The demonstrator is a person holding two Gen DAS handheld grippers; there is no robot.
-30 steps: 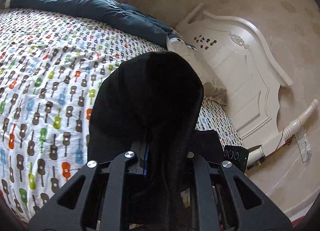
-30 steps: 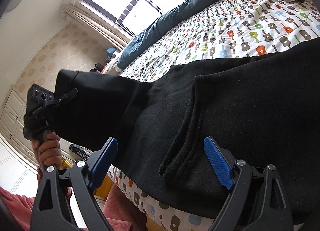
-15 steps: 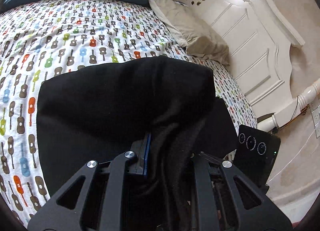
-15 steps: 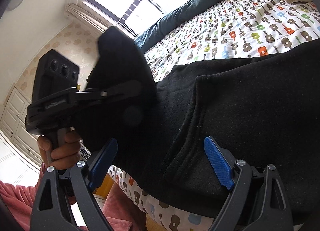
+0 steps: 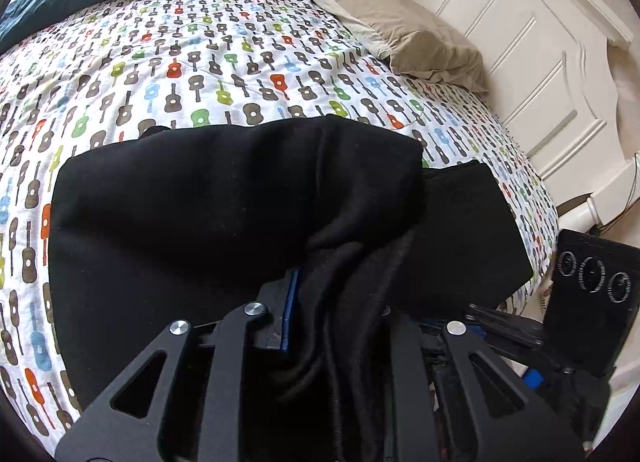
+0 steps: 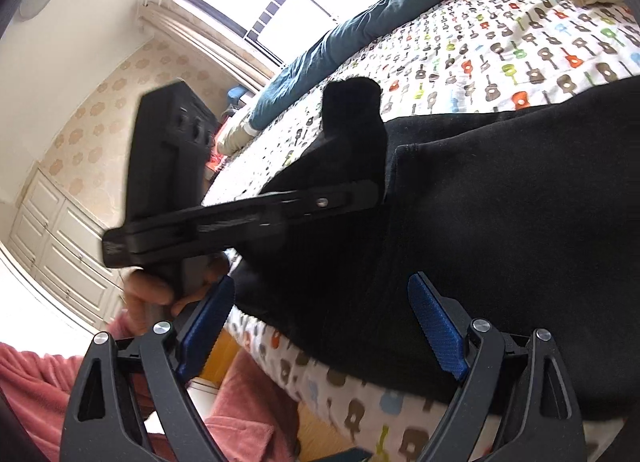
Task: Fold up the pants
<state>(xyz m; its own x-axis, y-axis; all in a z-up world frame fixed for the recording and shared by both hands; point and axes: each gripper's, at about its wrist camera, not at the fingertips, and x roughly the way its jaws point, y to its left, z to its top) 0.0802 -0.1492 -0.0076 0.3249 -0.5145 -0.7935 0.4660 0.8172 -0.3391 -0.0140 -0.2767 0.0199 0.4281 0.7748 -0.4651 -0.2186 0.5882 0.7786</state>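
The black pants (image 5: 224, 198) lie on the bed (image 5: 208, 74), spread over the guitar-print sheet just ahead of your left hand-held gripper (image 5: 320, 310), with one end doubled back over the rest so a second layer sits on top. You hold that end low over the lower layer because this is where the fold lands. A bunch of the black cloth runs between the fingers, and the jaws are opening on it, so the hold is loosening rather than firm; past the blue pad the cloth is too dark to tell whether the far finger touches it.

Seen from your left hand-held gripper, the long axis of the pants runs crosswise, from the left of the fingers to the right, where a flat end points toward the white headboard (image 5: 532, 62).

Your right hand-held gripper (image 6: 320, 318) hangs at the near edge of the bed with its blue pads (image 6: 436, 326) spread wide and nothing between them; the pants lie just beyond its fingertips, ready, I judge, for smoothing or the next fold.
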